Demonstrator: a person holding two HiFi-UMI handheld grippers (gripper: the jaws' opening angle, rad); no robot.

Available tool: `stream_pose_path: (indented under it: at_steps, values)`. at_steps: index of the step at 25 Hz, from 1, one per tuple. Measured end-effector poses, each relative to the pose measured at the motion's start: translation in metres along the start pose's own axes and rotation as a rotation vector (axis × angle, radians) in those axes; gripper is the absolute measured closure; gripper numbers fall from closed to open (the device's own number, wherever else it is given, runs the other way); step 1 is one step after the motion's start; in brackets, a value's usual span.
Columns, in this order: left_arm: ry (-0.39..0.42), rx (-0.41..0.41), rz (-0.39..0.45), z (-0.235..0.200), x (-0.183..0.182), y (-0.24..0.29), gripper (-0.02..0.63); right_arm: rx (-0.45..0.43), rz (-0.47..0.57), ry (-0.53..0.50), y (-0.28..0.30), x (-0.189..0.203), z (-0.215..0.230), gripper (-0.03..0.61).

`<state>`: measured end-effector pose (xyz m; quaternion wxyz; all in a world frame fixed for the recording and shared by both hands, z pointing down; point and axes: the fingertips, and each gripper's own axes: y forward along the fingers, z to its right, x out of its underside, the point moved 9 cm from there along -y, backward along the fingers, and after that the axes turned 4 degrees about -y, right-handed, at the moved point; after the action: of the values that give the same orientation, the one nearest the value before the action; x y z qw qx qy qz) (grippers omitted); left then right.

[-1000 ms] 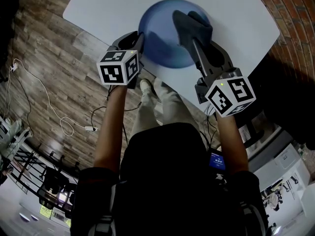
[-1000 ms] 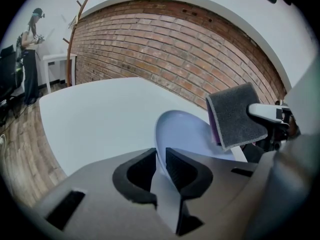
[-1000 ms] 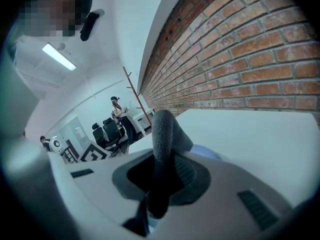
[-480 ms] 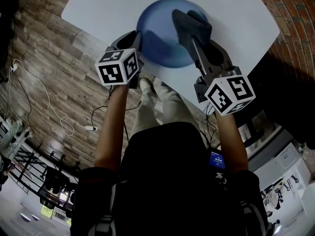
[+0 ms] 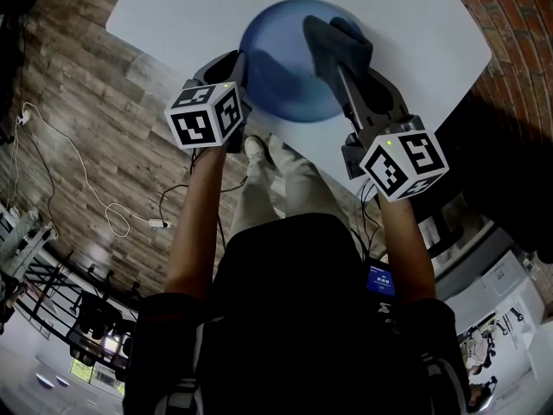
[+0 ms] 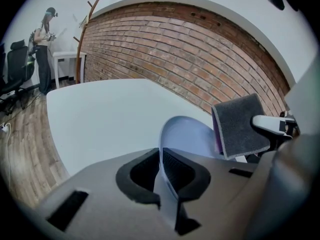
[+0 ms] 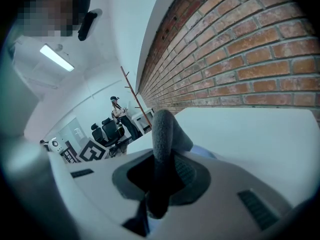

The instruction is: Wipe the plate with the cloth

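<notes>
The blue plate [image 5: 281, 67] lies on the white counter [image 5: 415, 24], near the counter's near edge. The left claw [image 5: 240, 69] is at the plate's left rim. In the left gripper view the rim runs edge-on between the two dark pads [image 6: 175, 169] of the left claw [image 6: 162, 164]. The jaws have just been closing and now pinch the plate [image 6: 187, 136] with only the thin rim between them. Against the head view of a second ago, the plate's left edge sits a touch further left, and the left claw's marker cube [image 5: 206, 113] has shifted slightly and rolled a little.

The right claw [image 5: 340, 69] is unchanged from the earlier frames. It reaches over the right side of the plate and its jaws are pressed on the dark grey cloth [image 5: 339, 46]. In the right gripper view the cloth [image 7: 162, 134] stands as a folded ridge between the pads of the right claw [image 7: 160, 179], with a sliver of the plate [image 7: 202, 151] just beyond it. From the left gripper view the cloth [image 6: 240, 124] hangs as a flat square above the plate's far side.

A brick wall [image 6: 190, 49] runs behind the counter [image 6: 100, 119], and wooden floor [image 5: 78, 102] shows to the left of it.
</notes>
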<state>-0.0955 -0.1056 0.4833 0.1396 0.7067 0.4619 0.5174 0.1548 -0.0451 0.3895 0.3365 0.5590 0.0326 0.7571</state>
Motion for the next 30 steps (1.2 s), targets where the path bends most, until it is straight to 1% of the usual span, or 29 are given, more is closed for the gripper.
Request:
stream_pose_path:
  at_steps: [8, 16, 22, 24, 26, 28, 30]
  values:
    - [0.027, -0.018, 0.005, 0.001, -0.001, 0.000, 0.584, 0.003, -0.005, -0.007, 0.000, 0.002, 0.001, 0.525]
    - [0.032, -0.018, 0.003, 0.001, -0.002, -0.001, 0.586, 0.006, -0.008, -0.013, 0.001, 0.001, 0.001, 0.525]
    - [0.027, -0.013, 0.003, 0.000, -0.002, -0.001, 0.586, 0.017, -0.015, -0.047, 0.003, 0.000, -0.001, 0.525]
    - [0.026, -0.011, 0.002, 0.000, -0.003, -0.001, 0.586, 0.026, -0.016, -0.085, 0.004, -0.004, 0.000, 0.525]
    - [0.027, -0.008, 0.000, 0.000, -0.003, 0.000, 0.586, 0.026, -0.019, -0.145, 0.007, -0.008, 0.001, 0.525]
    - [0.027, -0.007, -0.003, 0.001, -0.003, 0.000, 0.586, 0.022, -0.026, -0.233, 0.010, -0.013, -0.001, 0.525]
    - [0.024, -0.007, -0.004, 0.001, -0.002, 0.000, 0.586, 0.022, -0.039, -0.358, 0.015, -0.018, -0.005, 0.525]
